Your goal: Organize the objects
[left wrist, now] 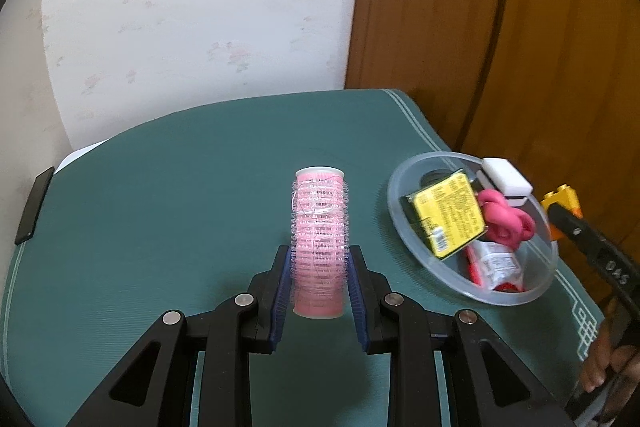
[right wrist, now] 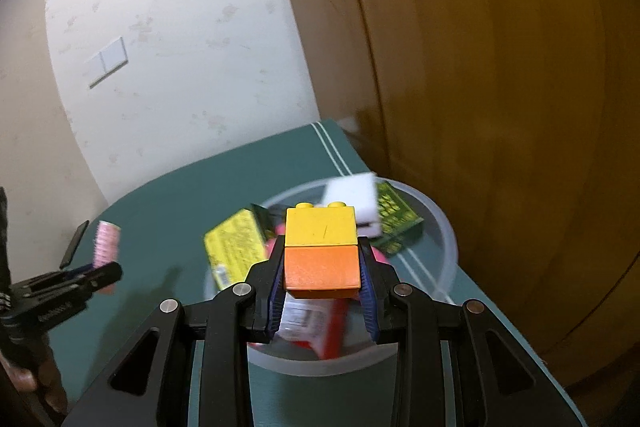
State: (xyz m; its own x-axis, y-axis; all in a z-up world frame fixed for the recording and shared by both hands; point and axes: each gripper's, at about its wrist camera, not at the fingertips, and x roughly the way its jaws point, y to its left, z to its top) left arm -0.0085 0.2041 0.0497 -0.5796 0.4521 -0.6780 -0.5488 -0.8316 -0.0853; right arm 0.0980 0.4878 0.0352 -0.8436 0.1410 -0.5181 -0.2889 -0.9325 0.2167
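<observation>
A: Left wrist view: the left gripper [left wrist: 319, 259] clamps a pink hair roller [left wrist: 319, 243] above the green table [left wrist: 160, 211], left of the clear bowl [left wrist: 404, 227].

B: Right wrist view: the right gripper [right wrist: 322, 269] grips an orange-and-yellow toy block [right wrist: 321, 251] over that bowl [right wrist: 444, 227]; its contents look blurred, perhaps packets.

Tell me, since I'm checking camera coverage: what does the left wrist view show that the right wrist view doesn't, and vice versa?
Only the left wrist view shows the bright pink knotted hair tie clearly in the bowl.

Only the right wrist view shows the green printed card.

Both show the clear plastic bowl, the yellow labelled box, the pink mesh hair roller held in the left gripper, and the yellow-and-orange toy brick stack in the right gripper.
</observation>
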